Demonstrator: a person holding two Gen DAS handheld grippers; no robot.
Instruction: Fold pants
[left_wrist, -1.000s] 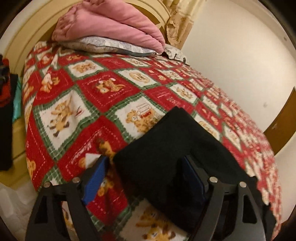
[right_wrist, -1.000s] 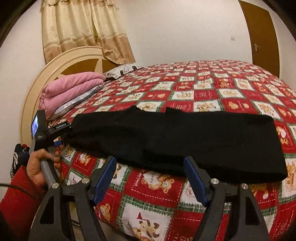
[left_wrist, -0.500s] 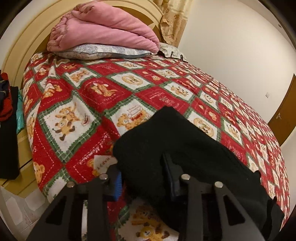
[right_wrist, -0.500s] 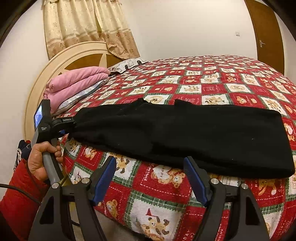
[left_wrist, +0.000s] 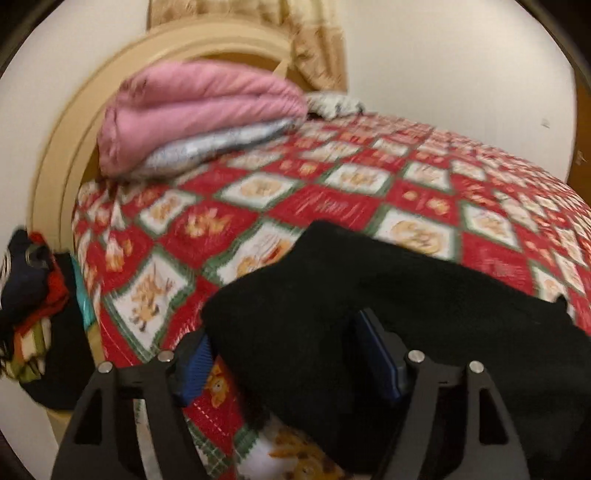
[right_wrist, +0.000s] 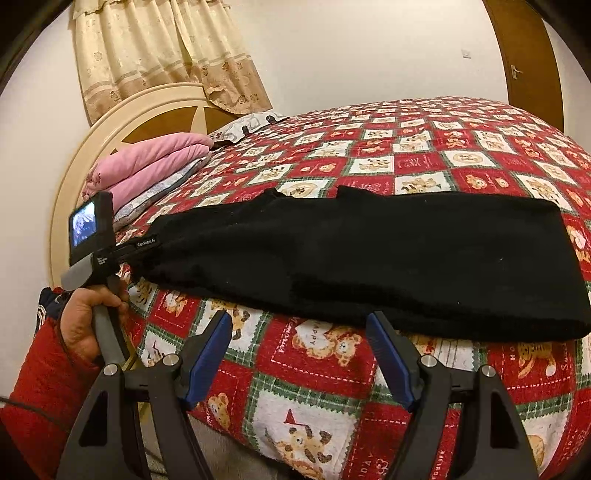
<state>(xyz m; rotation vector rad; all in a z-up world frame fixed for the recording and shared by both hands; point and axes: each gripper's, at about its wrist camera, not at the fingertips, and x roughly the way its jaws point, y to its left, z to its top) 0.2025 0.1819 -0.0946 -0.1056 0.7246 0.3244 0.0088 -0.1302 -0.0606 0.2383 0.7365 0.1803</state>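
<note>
**Q:** What is closest to the cameras?

**A:** Two hand-held grippers with black arms and blue pads. In the right wrist view the right gripper hangs at the near edge of a bed, its jaws spread wide with only bedspread between them. Its right pad tip sits at the near hem of the pants; I cannot tell if it touches.

**Q:** And the left one?

**A:** The left gripper is at one end of the pants. Its jaws have just been opening and now stand apart, with a fold of black cloth lying between them. The pads do not seem to press it, though that view is blurred. In the right wrist view a hand in a red sleeve grips its handle, at the left.

**Q:** Where are the pants?

**A:** The black pants lie flat along the near side of the bed, stretched left to right, the legs laid one over the other. Their near edge runs just inside the mattress edge.

**Q:** What lies beyond them?

**A:** A red, green and white bedspread with teddy-bear squares covers the bed. Farther left, a folded pink quilt rests on a grey patterned pillow against a rounded cream headboard. Behind hang beige curtains, and at far right stands a brown door.
</note>
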